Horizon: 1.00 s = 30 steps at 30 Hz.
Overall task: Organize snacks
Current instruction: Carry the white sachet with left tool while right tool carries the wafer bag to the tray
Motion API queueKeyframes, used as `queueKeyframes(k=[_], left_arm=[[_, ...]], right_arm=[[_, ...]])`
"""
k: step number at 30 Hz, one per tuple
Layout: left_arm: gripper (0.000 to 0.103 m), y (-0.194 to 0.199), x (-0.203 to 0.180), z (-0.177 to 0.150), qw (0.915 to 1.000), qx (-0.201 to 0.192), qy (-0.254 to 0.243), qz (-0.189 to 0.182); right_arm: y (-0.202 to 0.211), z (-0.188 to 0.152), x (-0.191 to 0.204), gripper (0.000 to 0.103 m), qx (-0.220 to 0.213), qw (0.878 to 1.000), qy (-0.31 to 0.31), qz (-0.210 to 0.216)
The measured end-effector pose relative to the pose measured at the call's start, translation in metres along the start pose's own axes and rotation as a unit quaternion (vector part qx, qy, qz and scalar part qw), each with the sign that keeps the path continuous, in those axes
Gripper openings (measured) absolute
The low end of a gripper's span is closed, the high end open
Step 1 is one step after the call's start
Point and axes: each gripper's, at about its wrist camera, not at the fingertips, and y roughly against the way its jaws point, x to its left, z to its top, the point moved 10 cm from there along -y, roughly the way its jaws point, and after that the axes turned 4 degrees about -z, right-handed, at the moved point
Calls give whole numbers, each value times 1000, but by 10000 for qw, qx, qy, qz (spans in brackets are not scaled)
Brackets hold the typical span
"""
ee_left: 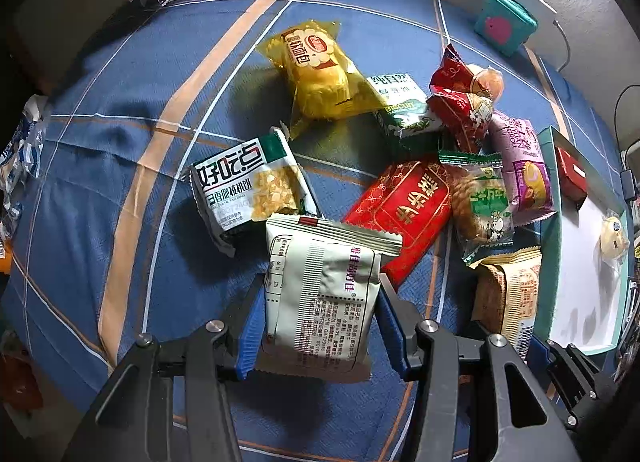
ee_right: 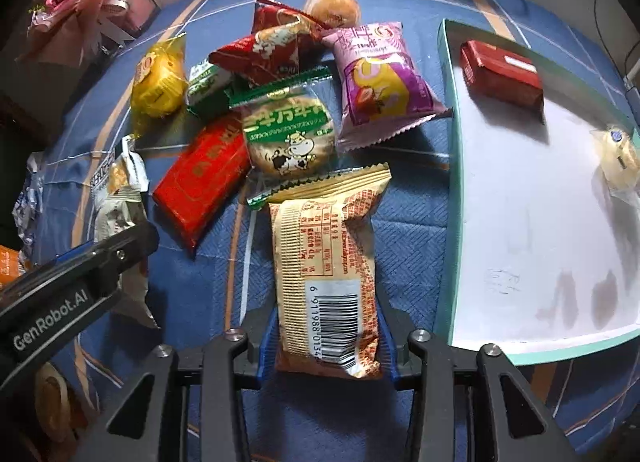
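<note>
A: What's the biggest thing there?

B: The blue checked cloth that everything lies on. Next comes the shallow teal-rimmed tray at the right, with a white floor. It holds a red packet at the far end and a small pale wrapped snack by its right rim.

A: And the snacks still outside it?

B: A loose heap just left of the tray: a yellow bread bag, a long red packet, a purple packet, a round green biscuit pack, a green-and-white walnut biscuit pack, and a couple of red wrappers at the back.

A: The two tools?

B: The left hand-held gripper is clamped on a white packet, back side up, blue pads pressing both its edges, with the heap beyond it. The right hand-held gripper is squeezed onto a tan packet with its barcode showing, between the heap and the tray's near corner.
</note>
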Motion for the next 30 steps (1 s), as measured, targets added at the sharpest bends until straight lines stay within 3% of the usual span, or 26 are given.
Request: queueKeyframes(k=[11,18,23,30], left_arm=[[53,40,16,17,9988,-472,117,-12],[53,60,-5,24,9966,-810,98,-138],[53,62,-39,23,9948,-954,-79,-358],[53,54,-90,16,9928,-942,-443,-590]], right_arm=[[42,21,2,39,-586,9978,-172,254],[64,29,-7,39,-773,9956,-416,332],[75,35,-37,39,-933,9923,-739,338],[78,33,-113,39,-937,9833,-1556,114]])
